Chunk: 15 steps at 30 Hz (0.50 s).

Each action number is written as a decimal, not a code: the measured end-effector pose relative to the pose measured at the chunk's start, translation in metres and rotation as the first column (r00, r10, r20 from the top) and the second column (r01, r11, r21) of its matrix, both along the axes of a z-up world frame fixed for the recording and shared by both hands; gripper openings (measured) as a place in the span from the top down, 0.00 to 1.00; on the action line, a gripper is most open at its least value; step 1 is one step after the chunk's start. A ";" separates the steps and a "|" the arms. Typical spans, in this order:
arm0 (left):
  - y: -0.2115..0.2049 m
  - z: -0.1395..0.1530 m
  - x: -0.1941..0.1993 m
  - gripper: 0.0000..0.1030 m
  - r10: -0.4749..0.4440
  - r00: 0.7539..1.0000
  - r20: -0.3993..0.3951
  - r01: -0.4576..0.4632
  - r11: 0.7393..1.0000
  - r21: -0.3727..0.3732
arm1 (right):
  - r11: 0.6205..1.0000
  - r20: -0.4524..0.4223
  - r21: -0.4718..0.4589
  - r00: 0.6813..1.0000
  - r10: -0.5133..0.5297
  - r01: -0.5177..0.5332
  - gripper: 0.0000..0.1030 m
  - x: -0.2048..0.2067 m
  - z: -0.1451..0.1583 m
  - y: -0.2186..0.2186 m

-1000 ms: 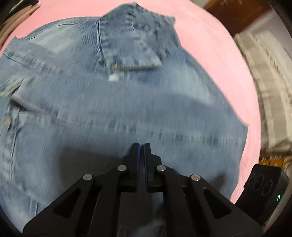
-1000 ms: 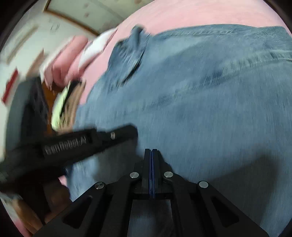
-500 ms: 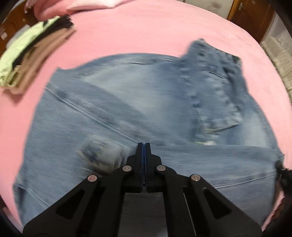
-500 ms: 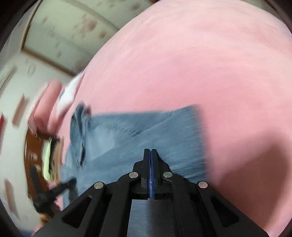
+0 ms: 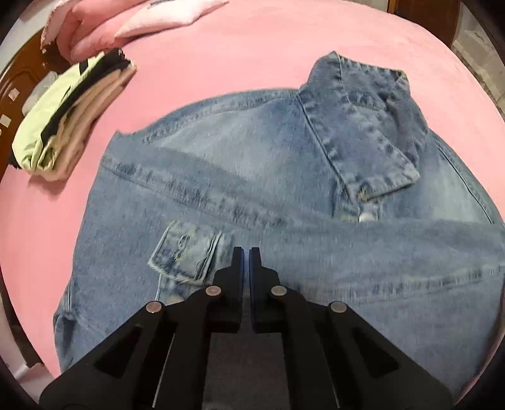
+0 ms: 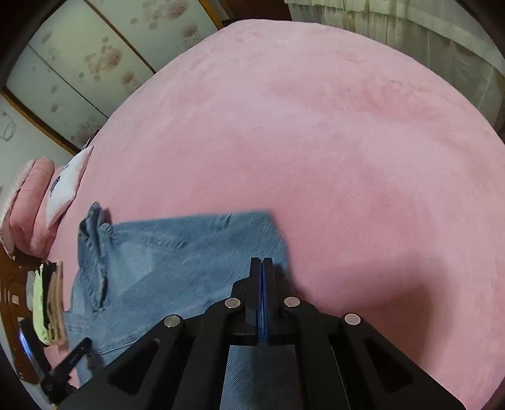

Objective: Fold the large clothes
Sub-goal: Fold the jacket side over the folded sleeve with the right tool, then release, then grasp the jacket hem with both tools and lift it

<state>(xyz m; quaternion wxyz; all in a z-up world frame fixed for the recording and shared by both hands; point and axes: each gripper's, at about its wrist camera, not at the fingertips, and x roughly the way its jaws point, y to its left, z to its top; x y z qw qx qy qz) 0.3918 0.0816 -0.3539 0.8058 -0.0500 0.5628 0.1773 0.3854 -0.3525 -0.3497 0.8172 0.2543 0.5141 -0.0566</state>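
No legible text, label, brand or number in either view. Blue print on the white pillow [image 5: 170, 14] is too blurred to read.

Denim jacket [image 5: 252, 176]: faded mid-blue, pale washed patches, darker blue along seams, silver snap button [image 5: 366, 217]. Bed cover [image 6: 315, 142]: plain pink, fuzzy. Pillows [image 5: 104, 28]: pink, one white-pink with small blue print. Folded clothes stack [image 5: 63, 110]: lime green, black, beige layers. Left gripper [image 5: 245, 252]: black, blue pads, silver pins. Right gripper [image 6: 261, 261]: same colours. Wall panels [image 6: 94, 56]: off-white with reddish-brown blotches, wood trim. Curtain [image 6: 410, 34]: grey-beige.
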 end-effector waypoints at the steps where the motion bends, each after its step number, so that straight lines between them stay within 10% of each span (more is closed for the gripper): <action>1: 0.003 0.000 -0.005 0.99 0.010 1.000 -0.014 -0.010 1.000 -0.023 | 1.000 -0.023 0.004 1.000 -0.007 0.007 0.95 -0.005 0.002 0.005; 4: -0.010 0.005 -0.022 0.97 0.032 0.999 -0.038 -0.035 0.996 -0.078 | 1.000 -0.108 0.016 0.994 -0.015 0.017 0.93 -0.024 0.004 0.035; 9: -0.026 0.005 -0.068 0.64 -0.001 0.995 -0.103 -0.019 0.983 -0.185 | 0.998 -0.171 -0.045 0.984 0.043 -0.051 0.75 -0.061 0.011 0.102; 15: -0.037 0.019 -0.111 0.62 -0.130 0.983 -0.126 0.107 0.978 -0.179 | 0.997 -0.236 0.019 0.969 0.071 -0.069 0.67 -0.113 0.011 0.170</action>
